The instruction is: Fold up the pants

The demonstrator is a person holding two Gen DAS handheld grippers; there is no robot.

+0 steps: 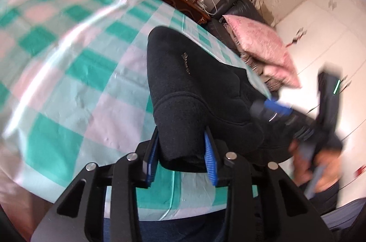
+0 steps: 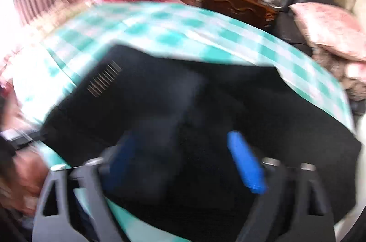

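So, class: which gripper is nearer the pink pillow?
Right. The right gripper sits just below the pink pillow at the bed's edge; the left gripper holds the black pants farther back.

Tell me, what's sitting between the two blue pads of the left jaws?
A bunched end of the black pants fills the gap of the left gripper, pinched between its blue pads, above the checked sheet. The left wrist view shows this.
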